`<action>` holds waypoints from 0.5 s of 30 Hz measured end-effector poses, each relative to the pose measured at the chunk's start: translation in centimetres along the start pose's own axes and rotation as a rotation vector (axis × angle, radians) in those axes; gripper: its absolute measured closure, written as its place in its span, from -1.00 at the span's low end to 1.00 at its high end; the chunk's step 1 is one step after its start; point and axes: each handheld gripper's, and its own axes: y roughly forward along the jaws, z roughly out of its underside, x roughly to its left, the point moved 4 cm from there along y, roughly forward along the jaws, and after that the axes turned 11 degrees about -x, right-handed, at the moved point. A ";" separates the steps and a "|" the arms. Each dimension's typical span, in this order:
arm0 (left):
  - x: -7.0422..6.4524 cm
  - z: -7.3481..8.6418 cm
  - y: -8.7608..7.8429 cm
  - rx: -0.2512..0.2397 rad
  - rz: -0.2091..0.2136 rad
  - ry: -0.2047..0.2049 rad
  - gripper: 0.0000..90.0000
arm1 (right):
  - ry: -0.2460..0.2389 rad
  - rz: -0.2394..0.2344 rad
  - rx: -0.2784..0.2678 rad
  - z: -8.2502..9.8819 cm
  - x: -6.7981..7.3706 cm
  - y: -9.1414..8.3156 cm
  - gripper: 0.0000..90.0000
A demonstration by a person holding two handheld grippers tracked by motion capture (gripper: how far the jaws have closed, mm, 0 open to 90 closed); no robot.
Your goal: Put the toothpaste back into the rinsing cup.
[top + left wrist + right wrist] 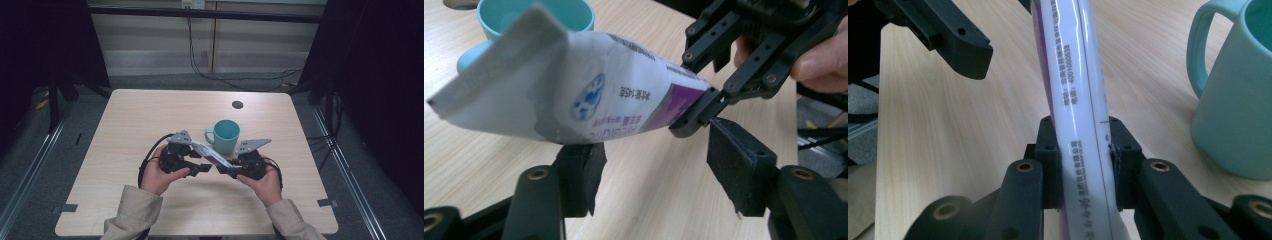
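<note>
1. Your right gripper (1083, 165) has its jaws closed tight on the white and purple tube (1075, 90). It pinches the tube near one end, so the rest of the tube stands free in front of you, held in the air above the table (125, 130).

2. Your left gripper (654, 170) has its jaws spread wide with nothing between them. They sit just under the tube's flat crimped end. In the left gripper view the tube (574, 95) passes over the jaws with no firm contact that you can make out.

3. In the high view the tube (212, 156) bridges the gap between your two hands, slanting up towards the left gripper (202, 166). The right gripper (231, 171) carries all its weight. This hold leaves the far end free, probably so your left jaws can take it.

4. The teal mug (223, 135) stands upright on the table just behind the tube, handle to the left. It is near enough that it may be where the tube is meant to go.

5. Keep the right jaws firm: the tube is smooth and could slip.
</note>
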 end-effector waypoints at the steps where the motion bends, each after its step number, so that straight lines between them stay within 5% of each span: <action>1: 0.1 -0.1 0.0 -0.016 0.003 -0.009 -0.04 | 0.005 -0.002 -0.006 0.0 0.0 0.0 0.60; 10: 0.2 -0.7 0.0 -0.139 0.009 -0.108 -0.04 | 0.054 0.003 -0.065 -0.2 0.2 0.1 0.60; 15: 0.3 -0.9 0.1 -0.175 -0.004 -0.130 -0.09 | 0.072 -0.012 -0.075 -0.3 0.5 0.4 0.60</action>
